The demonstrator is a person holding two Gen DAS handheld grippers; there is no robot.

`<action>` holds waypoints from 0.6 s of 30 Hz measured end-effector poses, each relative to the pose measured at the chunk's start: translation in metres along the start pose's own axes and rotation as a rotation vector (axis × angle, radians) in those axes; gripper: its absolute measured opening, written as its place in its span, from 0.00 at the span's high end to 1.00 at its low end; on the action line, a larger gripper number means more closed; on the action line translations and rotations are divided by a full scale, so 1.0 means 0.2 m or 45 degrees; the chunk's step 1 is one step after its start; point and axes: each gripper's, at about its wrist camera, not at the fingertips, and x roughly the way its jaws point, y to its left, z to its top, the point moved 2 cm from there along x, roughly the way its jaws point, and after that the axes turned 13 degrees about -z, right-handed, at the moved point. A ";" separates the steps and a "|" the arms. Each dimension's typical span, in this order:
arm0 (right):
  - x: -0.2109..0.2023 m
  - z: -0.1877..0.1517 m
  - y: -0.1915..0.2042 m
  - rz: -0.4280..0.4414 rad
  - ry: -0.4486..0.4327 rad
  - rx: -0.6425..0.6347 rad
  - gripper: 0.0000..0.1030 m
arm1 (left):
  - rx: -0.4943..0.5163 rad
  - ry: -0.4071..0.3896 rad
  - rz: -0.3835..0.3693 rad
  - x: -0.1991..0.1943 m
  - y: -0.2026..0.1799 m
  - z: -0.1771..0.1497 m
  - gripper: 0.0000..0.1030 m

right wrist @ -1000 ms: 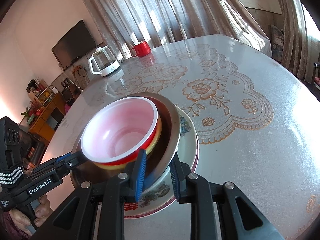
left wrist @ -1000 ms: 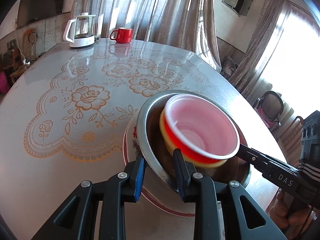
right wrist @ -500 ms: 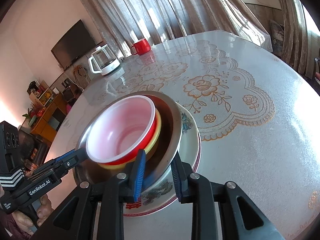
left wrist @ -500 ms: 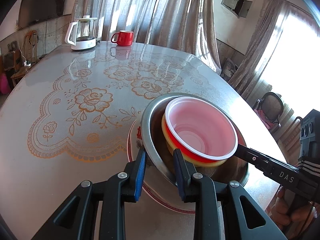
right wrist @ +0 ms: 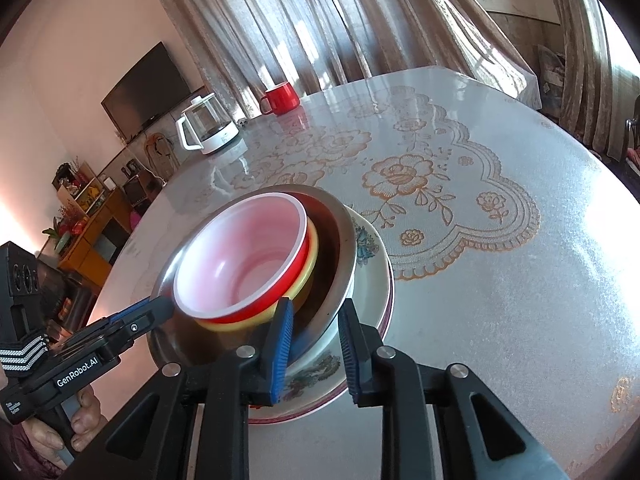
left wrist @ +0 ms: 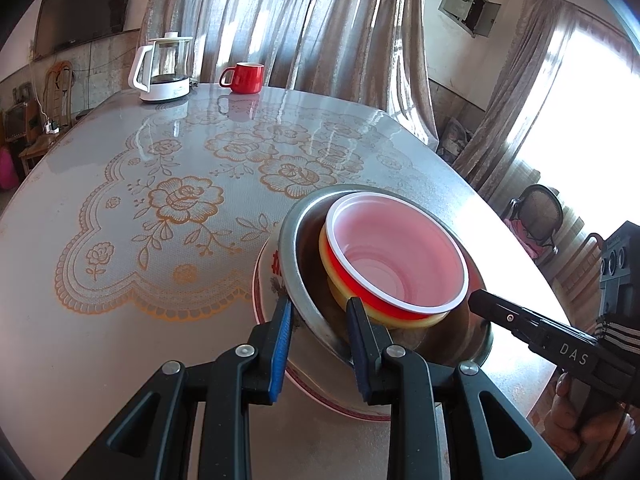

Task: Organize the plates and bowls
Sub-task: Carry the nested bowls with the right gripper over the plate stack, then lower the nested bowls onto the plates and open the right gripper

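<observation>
A stack stands on the table near its front edge. A flowered plate [left wrist: 264, 280] [right wrist: 372, 280] is at the bottom, with a steel bowl [left wrist: 292, 248] [right wrist: 340, 240] on it. Inside sit a yellow bowl [left wrist: 332, 268] [right wrist: 312, 264] and, nested in that, a red bowl [left wrist: 400, 256] [right wrist: 240, 256] with a white inside. My left gripper [left wrist: 320, 308] is shut on the steel bowl's near rim, one finger inside and one outside. From the opposite side my right gripper [right wrist: 314, 312] clamps the same rim, its jaws closing on it.
A glass kettle [left wrist: 164, 68] and a red mug [left wrist: 244, 78] stand at the table's far edge. The lace-patterned cover [left wrist: 184, 200] spreads over the table's middle. A chair [left wrist: 536, 216] stands beyond the right edge and a wooden cabinet [right wrist: 92, 224] off to the left.
</observation>
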 end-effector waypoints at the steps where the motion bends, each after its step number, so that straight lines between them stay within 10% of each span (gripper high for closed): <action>1: 0.00 0.00 0.00 0.004 0.006 0.001 0.78 | -0.002 0.000 0.000 0.00 0.00 0.00 0.73; 18: 0.01 -0.01 0.03 -0.017 0.016 -0.020 0.74 | 0.011 -0.024 0.036 -0.05 -0.02 -0.03 0.68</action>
